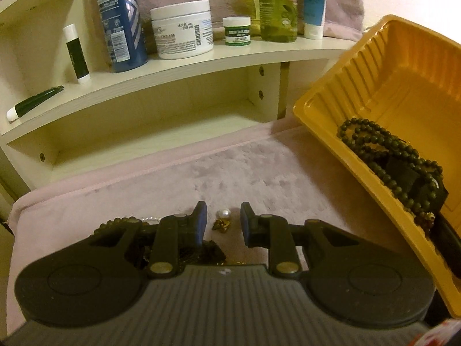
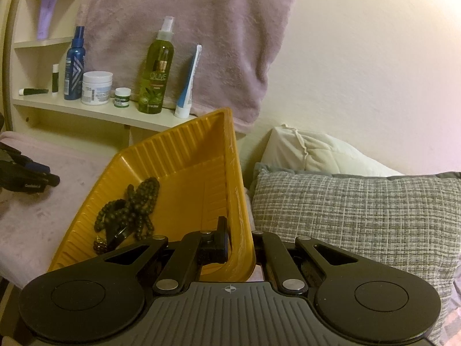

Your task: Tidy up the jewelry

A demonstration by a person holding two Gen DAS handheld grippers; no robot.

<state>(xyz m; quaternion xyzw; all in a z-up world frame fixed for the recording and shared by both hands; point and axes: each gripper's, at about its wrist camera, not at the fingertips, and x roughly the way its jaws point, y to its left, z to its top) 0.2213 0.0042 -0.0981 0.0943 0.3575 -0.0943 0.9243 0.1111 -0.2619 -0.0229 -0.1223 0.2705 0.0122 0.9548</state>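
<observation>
My right gripper (image 2: pixel 240 242) is shut on the wall of a yellow plastic tray (image 2: pixel 184 170) and holds it tilted above the pink blanket. A dark bead necklace (image 2: pixel 129 201) and other dark pieces lie in the tray's low corner; the tray (image 1: pixel 403 66) and beads (image 1: pixel 383 155) also show in the left wrist view. My left gripper (image 1: pixel 224 222) is open just over the blanket, its fingers either side of a pearl earring with a gold piece (image 1: pixel 223 217). More beaded jewelry (image 1: pixel 121 222) lies partly hidden under its left finger.
A white shelf (image 1: pixel 178 60) behind holds a blue bottle (image 1: pixel 121 20), white cream jar (image 1: pixel 183 28), small green jar (image 1: pixel 237 30), green olive bottle (image 1: pixel 278 3) and tubes. A grey checked pillow (image 2: pixel 360 216) lies right of the tray. The left gripper (image 2: pixel 26 176) shows at left.
</observation>
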